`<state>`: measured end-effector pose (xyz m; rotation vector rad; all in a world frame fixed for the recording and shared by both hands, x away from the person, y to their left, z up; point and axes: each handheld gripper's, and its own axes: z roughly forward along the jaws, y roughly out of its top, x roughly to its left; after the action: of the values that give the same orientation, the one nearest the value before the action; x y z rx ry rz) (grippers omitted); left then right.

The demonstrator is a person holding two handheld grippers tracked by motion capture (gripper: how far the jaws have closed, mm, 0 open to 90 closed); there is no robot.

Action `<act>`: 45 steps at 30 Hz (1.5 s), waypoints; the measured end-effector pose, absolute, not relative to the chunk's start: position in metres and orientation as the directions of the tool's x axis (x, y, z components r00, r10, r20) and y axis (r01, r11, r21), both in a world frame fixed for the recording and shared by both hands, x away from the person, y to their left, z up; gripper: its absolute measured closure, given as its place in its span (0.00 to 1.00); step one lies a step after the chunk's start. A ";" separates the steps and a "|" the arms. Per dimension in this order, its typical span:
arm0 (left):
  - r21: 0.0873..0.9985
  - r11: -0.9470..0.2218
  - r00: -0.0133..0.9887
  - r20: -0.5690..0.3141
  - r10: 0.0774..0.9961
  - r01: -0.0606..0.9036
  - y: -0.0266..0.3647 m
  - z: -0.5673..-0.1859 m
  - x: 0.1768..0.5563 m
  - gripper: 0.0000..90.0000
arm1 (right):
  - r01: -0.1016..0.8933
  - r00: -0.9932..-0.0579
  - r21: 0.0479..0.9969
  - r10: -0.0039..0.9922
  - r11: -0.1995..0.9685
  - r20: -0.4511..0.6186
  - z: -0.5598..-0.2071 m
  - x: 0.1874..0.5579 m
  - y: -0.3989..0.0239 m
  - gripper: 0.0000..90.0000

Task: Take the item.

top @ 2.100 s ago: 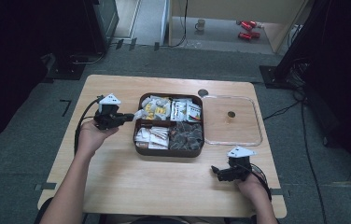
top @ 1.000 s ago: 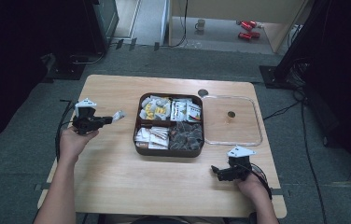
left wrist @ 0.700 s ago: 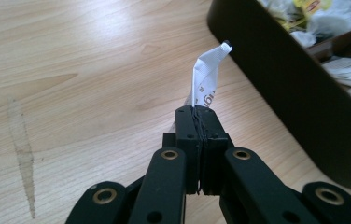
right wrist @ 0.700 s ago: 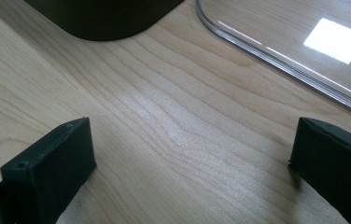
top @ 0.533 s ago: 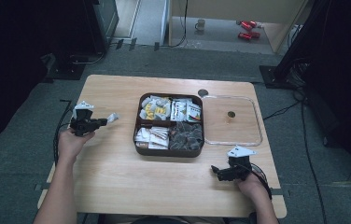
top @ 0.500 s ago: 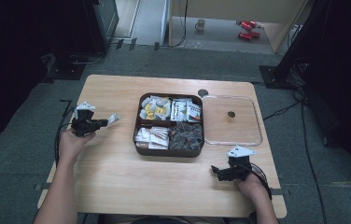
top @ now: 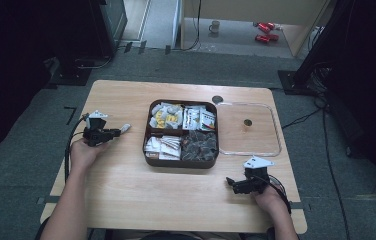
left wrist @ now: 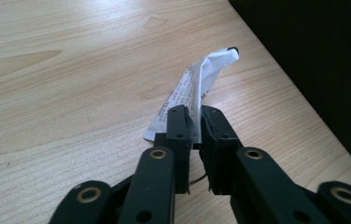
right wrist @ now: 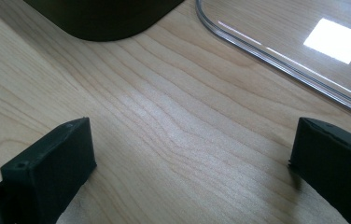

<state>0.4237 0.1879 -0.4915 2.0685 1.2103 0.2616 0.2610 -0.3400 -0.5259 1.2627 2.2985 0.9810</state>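
Surface [top: 126, 200]: a pale wooden top; my forearms come onto it from the 6 o'clock edge in the high view.

My left hand-held gripper [top: 117, 132]: out at about 9 o'clock of the box, near the left edge of the surface. Its jaws are pinched together on a small white packet. In the left gripper view [left wrist: 194, 122] the two black jaws meet with only the packet's thickness between them.

Packet [left wrist: 197, 86]: white, crumpled, with fine dark print. One end is clamped in my left jaws; the free end sticks out past the tips, toward 3 o'clock in the high view [top: 124, 128]. It sits low over the wood; I cannot tell if it touches.

My right hand-held gripper [top: 231, 183]: near the 5 o'clock corner of the surface, tips pointing toward 9 o'clock. In the right gripper view [right wrist: 183, 154] the jaws stand wide apart with bare wood between them and nothing held.

Box [top: 181, 162]: dark brown, square, in the middle of the surface, split into four compartments. The 10 and 2 o'clock compartments hold yellow-and-white and white packets, the 7 o'clock one white packets, the 4 o'clock one dark pieces.

Clear lid [top: 271, 145]: flat on the surface just beside the box at its 3 o'clock side.

Mug [top: 215, 25]: on the floor beyond the 12 o'clock edge.
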 end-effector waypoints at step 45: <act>0.687 -0.251 0.497 -0.184 0.848 0.682 0.249 -0.498 0.388 0.47 | 0.598 -0.553 0.711 0.833 0.370 0.032 -0.526 0.263 -0.340 0.00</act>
<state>0.3881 0.2492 -0.4978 2.0096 1.2547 0.2888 0.2627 -0.3405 -0.5260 1.2554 2.3035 0.9852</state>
